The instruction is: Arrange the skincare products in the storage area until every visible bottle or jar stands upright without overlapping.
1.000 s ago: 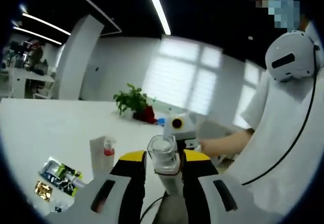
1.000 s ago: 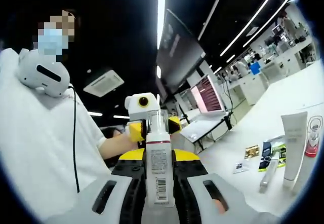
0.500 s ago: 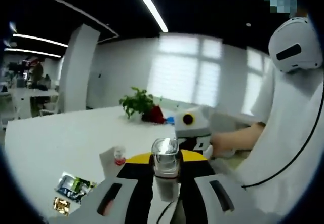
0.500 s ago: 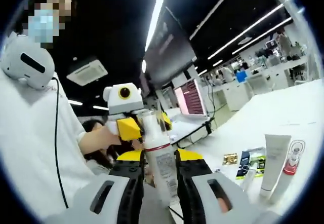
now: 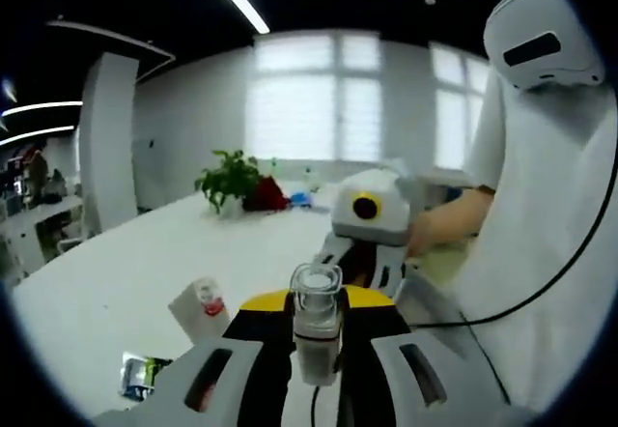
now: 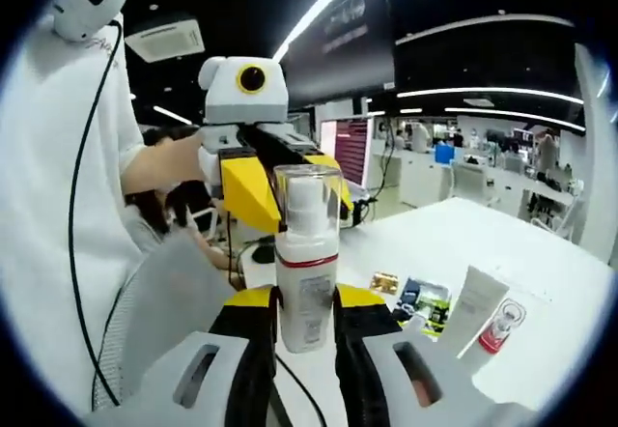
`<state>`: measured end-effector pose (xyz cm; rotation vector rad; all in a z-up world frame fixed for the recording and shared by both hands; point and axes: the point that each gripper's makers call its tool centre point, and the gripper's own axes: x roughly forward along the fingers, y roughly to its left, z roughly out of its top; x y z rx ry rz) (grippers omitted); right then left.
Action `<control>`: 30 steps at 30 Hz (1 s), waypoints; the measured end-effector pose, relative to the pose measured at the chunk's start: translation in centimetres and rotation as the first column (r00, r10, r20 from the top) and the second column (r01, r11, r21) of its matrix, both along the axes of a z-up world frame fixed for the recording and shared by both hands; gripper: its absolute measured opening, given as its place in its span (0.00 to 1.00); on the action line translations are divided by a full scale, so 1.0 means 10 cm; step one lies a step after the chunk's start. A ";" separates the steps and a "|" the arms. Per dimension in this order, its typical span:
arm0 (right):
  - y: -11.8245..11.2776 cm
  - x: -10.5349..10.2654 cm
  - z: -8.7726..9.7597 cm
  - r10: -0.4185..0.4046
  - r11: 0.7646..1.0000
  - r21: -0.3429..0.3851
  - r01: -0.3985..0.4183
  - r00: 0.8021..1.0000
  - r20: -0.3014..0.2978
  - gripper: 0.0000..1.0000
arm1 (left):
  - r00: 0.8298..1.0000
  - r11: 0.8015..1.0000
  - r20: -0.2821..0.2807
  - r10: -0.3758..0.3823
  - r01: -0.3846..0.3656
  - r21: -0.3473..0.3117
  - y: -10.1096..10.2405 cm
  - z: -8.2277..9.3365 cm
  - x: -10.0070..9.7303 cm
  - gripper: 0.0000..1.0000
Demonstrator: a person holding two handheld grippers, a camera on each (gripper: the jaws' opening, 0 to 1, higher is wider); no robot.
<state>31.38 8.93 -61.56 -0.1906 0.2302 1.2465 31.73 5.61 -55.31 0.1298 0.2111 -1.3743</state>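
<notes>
Upright tube [image 6: 473,308] and small red-capped bottle [image 6: 495,324] obstruct the surface [image 6: 541,282]; far right lies open.

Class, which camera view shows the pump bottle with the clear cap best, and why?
The right gripper view: the pump bottle faces the camera, showing cap, red band and label. The left gripper view shows mostly its clear cap, the body hidden between that gripper's jaws.

Bright window glare, soft fisheye blur
</notes>
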 end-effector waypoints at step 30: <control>-0.45 0.56 -1.12 -0.052 0.974 -0.224 0.031 0.995 -0.088 0.20 | 0.995 0.980 -0.091 -0.039 0.056 0.192 -0.40 -1.11 0.46 0.15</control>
